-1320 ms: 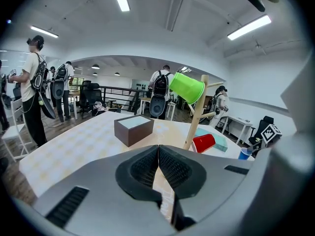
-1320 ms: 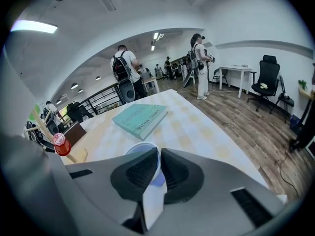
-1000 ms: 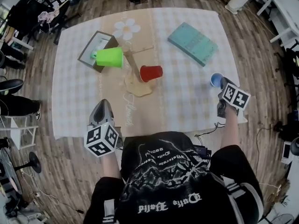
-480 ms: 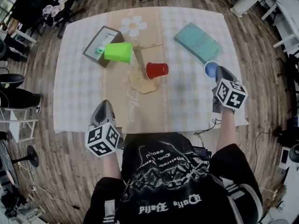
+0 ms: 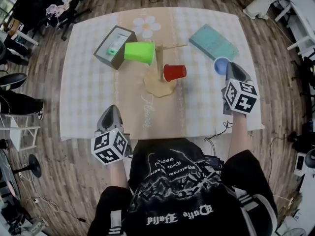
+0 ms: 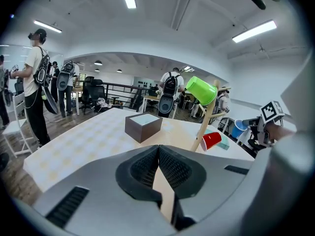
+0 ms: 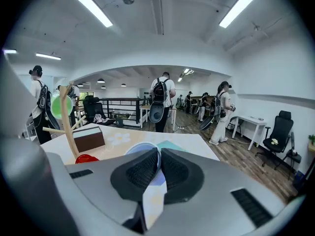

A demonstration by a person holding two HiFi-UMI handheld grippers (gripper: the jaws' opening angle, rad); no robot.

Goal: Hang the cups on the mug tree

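right claw (image 7: 158, 156): pinching blue cup (image 5: 221, 65) | runner script (image 5: 149, 113) (unreadable)

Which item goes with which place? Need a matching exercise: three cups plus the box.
Things:
1. green cup
2. red cup
3. blue cup
4. brown box

Places:
A. rim pinched in the right gripper
B. on the table, left of the mug tree in the head view
C. hung low on the mug tree
D. hung at the top of the mug tree

Pairs: 1-D, 2-C, 3-A, 4-B
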